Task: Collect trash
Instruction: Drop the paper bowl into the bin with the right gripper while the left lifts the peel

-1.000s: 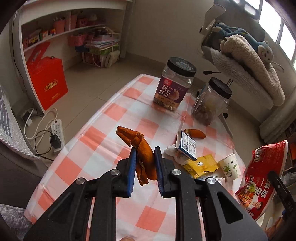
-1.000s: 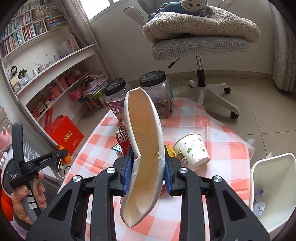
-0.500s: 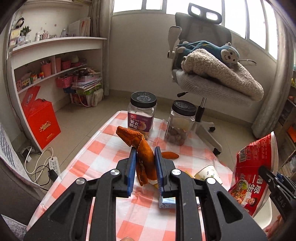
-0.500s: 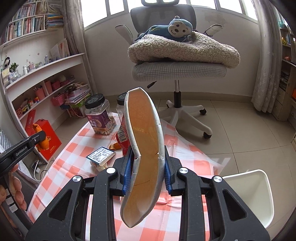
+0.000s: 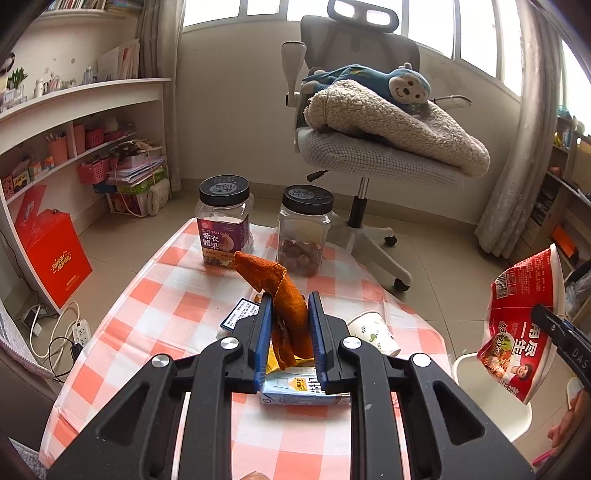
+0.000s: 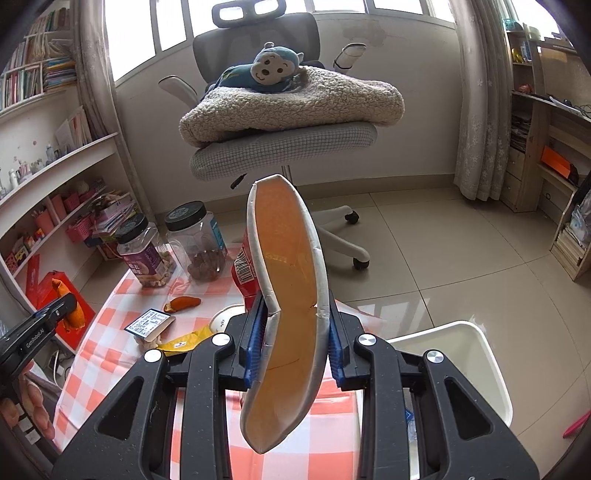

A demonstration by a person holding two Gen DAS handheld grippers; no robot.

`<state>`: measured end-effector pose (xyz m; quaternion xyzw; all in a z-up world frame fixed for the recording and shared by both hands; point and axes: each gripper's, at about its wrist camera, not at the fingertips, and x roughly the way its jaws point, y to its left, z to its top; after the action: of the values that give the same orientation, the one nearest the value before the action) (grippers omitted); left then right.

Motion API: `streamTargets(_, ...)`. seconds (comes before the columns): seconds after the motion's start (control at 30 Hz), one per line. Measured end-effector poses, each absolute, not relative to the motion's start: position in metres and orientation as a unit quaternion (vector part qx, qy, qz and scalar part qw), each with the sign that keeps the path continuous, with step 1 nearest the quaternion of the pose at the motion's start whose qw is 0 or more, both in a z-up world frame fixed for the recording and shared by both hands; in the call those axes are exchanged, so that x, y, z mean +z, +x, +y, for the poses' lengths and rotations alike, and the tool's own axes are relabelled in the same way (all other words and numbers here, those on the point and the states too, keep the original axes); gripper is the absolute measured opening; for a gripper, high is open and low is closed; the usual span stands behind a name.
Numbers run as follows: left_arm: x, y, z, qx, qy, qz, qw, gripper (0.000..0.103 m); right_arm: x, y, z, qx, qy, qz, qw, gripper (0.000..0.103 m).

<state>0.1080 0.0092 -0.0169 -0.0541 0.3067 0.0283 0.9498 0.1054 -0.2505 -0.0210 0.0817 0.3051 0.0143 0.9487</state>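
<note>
Left wrist view: "ZI YI YAO GUO" jar; jaws clamp orange peel, right's squeeze bowl.

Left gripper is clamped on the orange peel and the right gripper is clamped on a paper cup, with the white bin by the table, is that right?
Not quite. The right gripper is clamped on a squashed red noodle bowl, as the right wrist view shows. The paper cup lies on the table. The left gripper does hold the orange peel, and the white bin is beside the table.

Daylit windows, curved white shelves, grey swivel chair, tiled floor.
</note>
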Motion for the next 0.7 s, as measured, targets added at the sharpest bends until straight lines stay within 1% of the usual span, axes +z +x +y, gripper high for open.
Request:
streamTargets(0.47, -0.02, 0.103, -0.063, -0.033, -0.019, 0.31, 0.95, 0.02, -0.027, 0.09, -0.334, -0.079, 0.118, 0.329, 0.934, 0.03)
streamTargets(0.5, -0.019, 0.103, -0.069, -0.038, -0.018, 0.309, 0.95, 0.02, -0.027, 0.088, -0.34, -0.087, 0.12, 0.329, 0.932, 0.034)
streamTargets(0.57, -0.017, 0.102, -0.081, -0.05, -0.016, 0.307, 0.95, 0.02, -0.027, 0.082, -0.351, -0.104, 0.127, 0.327, 0.931, 0.043)
streamTargets(0.63, -0.015, 0.1, -0.095, -0.065, -0.012, 0.305, 0.95, 0.02, -0.025, 0.076, -0.362, -0.123, 0.134, 0.317, 0.931, 0.063)
streamTargets(0.7, -0.014, 0.099, -0.11, -0.08, -0.007, 0.304, 0.949, 0.02, -0.023, 0.071, -0.372, -0.141, 0.136, 0.306, 0.932, 0.072)
